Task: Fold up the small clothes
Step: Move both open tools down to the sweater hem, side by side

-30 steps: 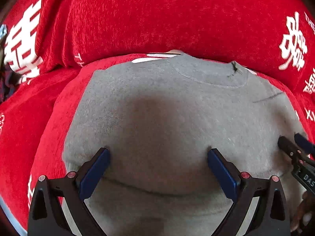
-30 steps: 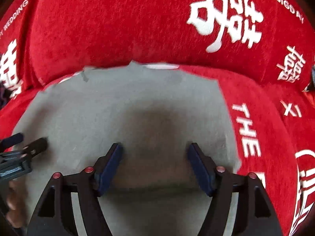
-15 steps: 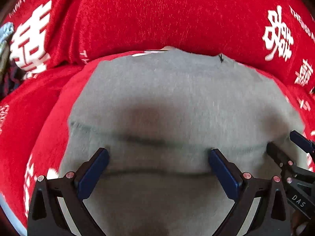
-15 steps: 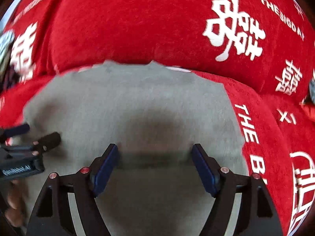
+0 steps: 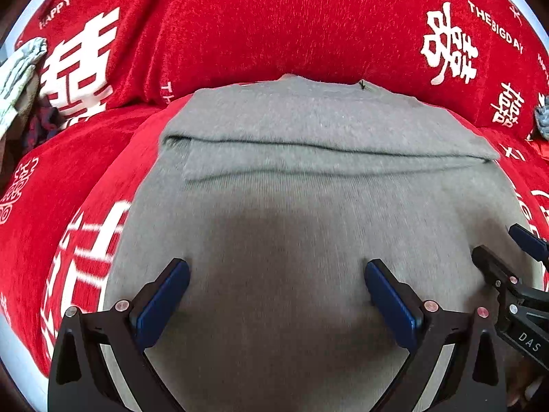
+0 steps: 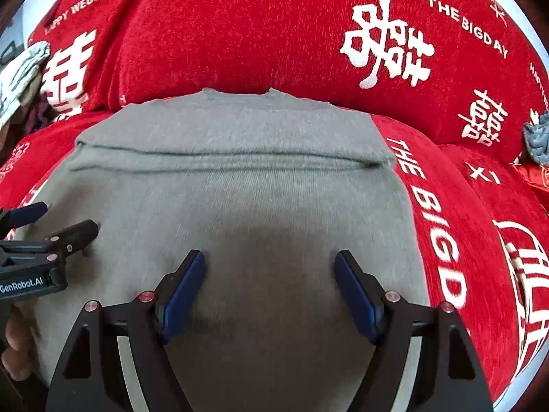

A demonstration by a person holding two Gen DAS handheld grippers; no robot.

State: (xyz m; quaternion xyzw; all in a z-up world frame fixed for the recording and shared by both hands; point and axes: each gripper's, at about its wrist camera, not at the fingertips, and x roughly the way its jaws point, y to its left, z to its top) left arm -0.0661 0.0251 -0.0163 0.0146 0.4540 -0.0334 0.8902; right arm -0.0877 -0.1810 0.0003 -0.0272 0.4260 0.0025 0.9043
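A grey knitted sweater (image 5: 308, 206) (image 6: 240, 192) lies flat on the red sofa seat, its neckline at the far side against the backrest. Its far part is folded over, and the fold's edges run as two lines across it. My left gripper (image 5: 276, 269) (image 6: 63, 218) hovers open over the near left part of the sweater, with nothing between its blue pads. To its right, my right gripper (image 6: 270, 257) (image 5: 499, 243) also stands open and empty over the near right part.
The red sofa cover (image 5: 274, 27) (image 6: 240, 34) bears white characters and lettering, and its backrest rises just behind the sweater. A pale grey cloth (image 5: 20, 68) lies at the far left and a blue-grey cloth (image 6: 537, 137) at the far right. A hand (image 6: 17, 336) holds the left gripper.
Both grippers have drawn back toward the near edge of the sweater. The folded layer's edges, near the fingertips a second ago, now lie well beyond them. Both stay open.
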